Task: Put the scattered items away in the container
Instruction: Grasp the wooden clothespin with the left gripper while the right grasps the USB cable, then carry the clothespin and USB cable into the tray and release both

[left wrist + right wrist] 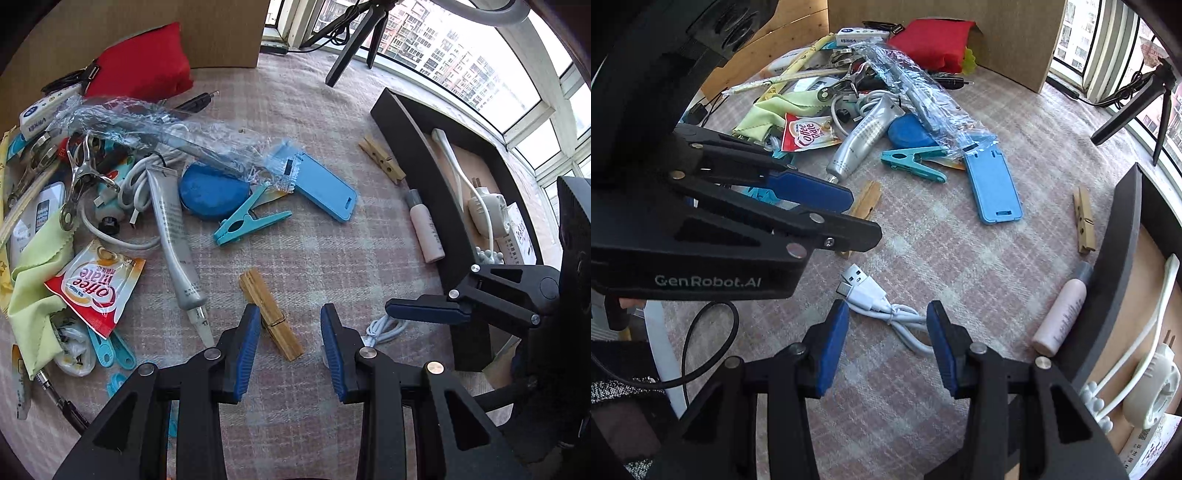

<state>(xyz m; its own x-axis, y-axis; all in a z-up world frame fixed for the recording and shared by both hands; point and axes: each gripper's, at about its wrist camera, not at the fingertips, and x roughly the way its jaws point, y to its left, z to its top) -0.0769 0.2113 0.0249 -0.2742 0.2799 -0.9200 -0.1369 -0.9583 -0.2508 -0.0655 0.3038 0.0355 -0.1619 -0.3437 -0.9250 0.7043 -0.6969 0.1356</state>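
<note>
Both tongs stand open and empty: left tongs (290,325) over one wooden clothespin (269,314), right tongs (888,325) astride one coiled white USB cable (886,310). At the desk's right edge sits one black tray (424,155). Two wooden clothespins in all, second clothespin (382,158) beside the tray; one pink bottle (424,229) against it.

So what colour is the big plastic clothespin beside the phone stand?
Teal plastic clothespin, clearest in the right wrist view.

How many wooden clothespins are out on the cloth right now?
2: one wooden clothespin by the left tongs, another beside the black container. The clutter may hide more.
</note>
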